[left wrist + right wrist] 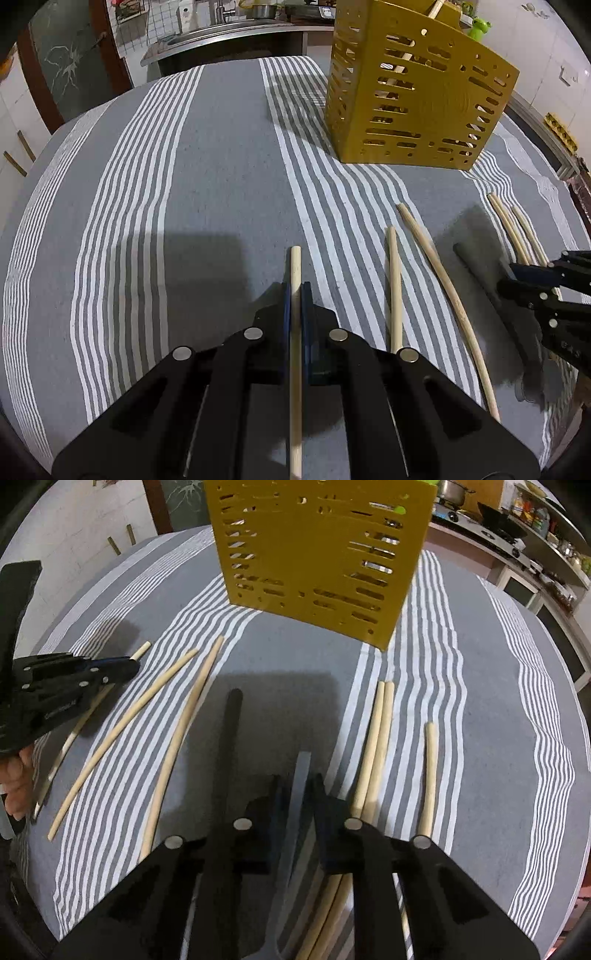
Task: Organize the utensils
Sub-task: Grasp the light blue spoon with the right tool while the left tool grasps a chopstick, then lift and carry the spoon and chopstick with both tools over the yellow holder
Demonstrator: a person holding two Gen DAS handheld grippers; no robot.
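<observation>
My left gripper (295,291) has its jaws clamped on a pale wooden stick (295,350), gripped near one end so it can go upright into the yellow holder (417,99) standing at one o'clock on the striped cloth (207,177) covering the desk. My right gripper (297,786) has its jaws closed around a flat grey utensil handle (300,801); the pads look pressed on it. More sticks (173,738) lie loose at ten o'clock of it, a touching pair (375,746) at one o'clock, all roughly pointing toward the holder for easy pickup. Through the holder's slots I see at least one wooden handle (437,7) already standing inside; the rest of its contents I cannot tell.
</observation>
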